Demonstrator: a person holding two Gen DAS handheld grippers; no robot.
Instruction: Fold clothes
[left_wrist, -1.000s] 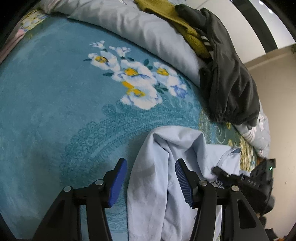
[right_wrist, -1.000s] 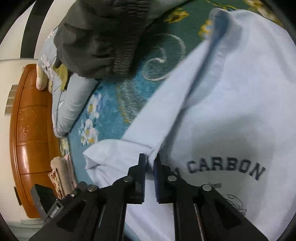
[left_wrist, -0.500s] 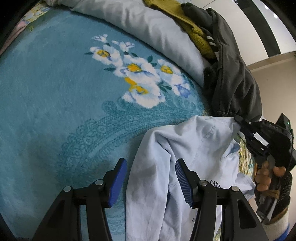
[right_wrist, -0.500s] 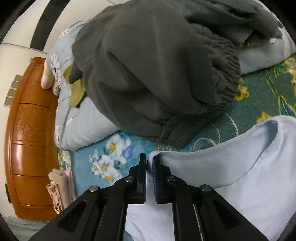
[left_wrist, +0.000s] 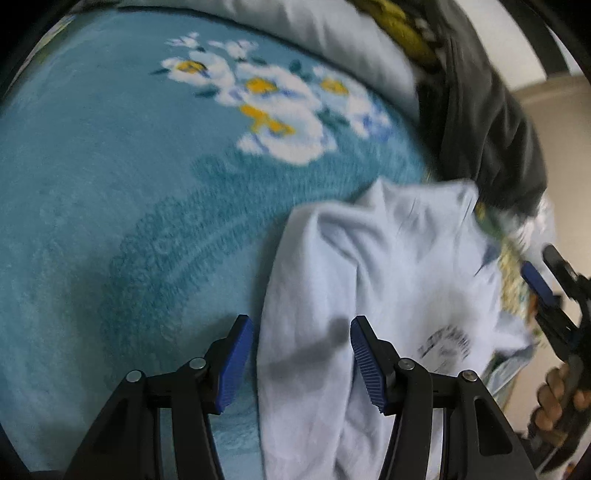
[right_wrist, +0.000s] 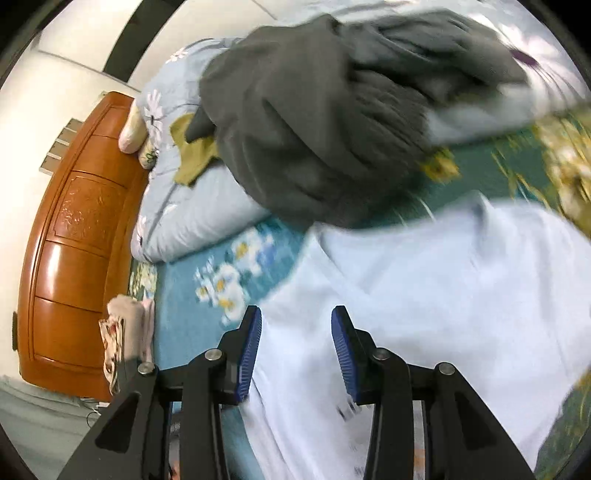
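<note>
both claws are gaping: left gripper (left_wrist: 301, 363) and right gripper (right_wrist: 295, 356) are each straddling the pale blue shirt (left_wrist: 388, 295).

teal floral blanket (left_wrist: 110, 184), wooden headboard (right_wrist: 74, 236)

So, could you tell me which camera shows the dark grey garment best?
The right wrist view: the dark grey garment fills the upper middle, draped over the pale quilt, its ribbed edge visible though blurred. The left wrist view catches only a blurred strip of it at the upper right edge, beyond the light blue shirt.
</note>
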